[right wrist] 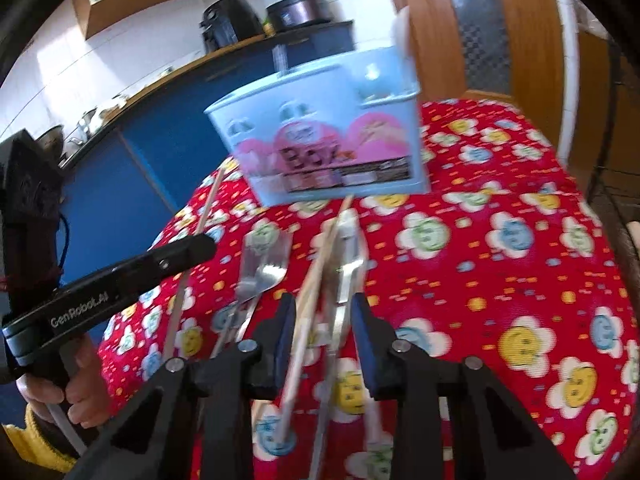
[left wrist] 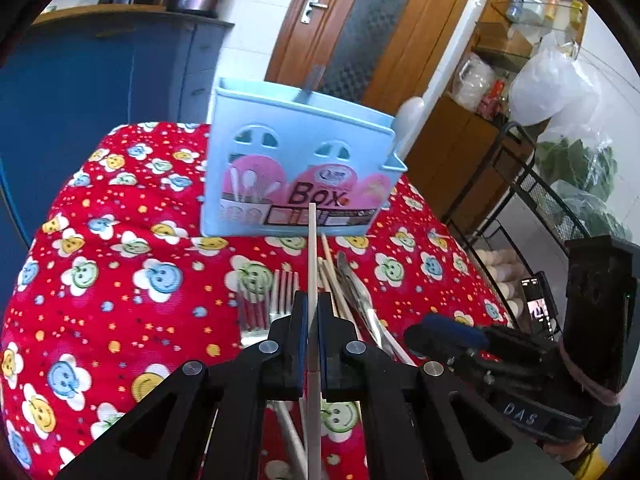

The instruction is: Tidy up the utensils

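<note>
Left gripper [left wrist: 313,312] pinching one pale chopstick [left wrist: 312,248], stick running straight up toward 12 o'clock, tip just short of the blue holder [left wrist: 296,148]. Printed on the holder's pink label: "Box"; smaller print too fine to read. A white spoon [left wrist: 410,114] standing in the holder's end pocket at 1 o'clock, a grey handle [left wrist: 311,82] poking over its back rim.

On the red flowered cloth [left wrist: 120,240] over the worktop, below the holder: forks [left wrist: 266,300] at 10 o'clock of the left gripper, more chopsticks [left wrist: 334,280] and metal cutlery [left wrist: 360,296] at 1 o'clock.

Right gripper [right wrist: 324,324] partly spread, astride a chopstick [right wrist: 316,276] and a metal handle [right wrist: 346,276] lying on the cloth; pads not seen pressing either. In the right wrist view, blurred: holder at 12 o'clock, forks [right wrist: 264,264] at 10 o'clock, left gripper's arm at 9 o'clock marked "GenRobot.AI", a hand [right wrist: 80,396] with a yellow cuff [right wrist: 36,440] on its grip. In the left wrist view, right gripper's body at 4 o'clock marked "DAS".
</note>
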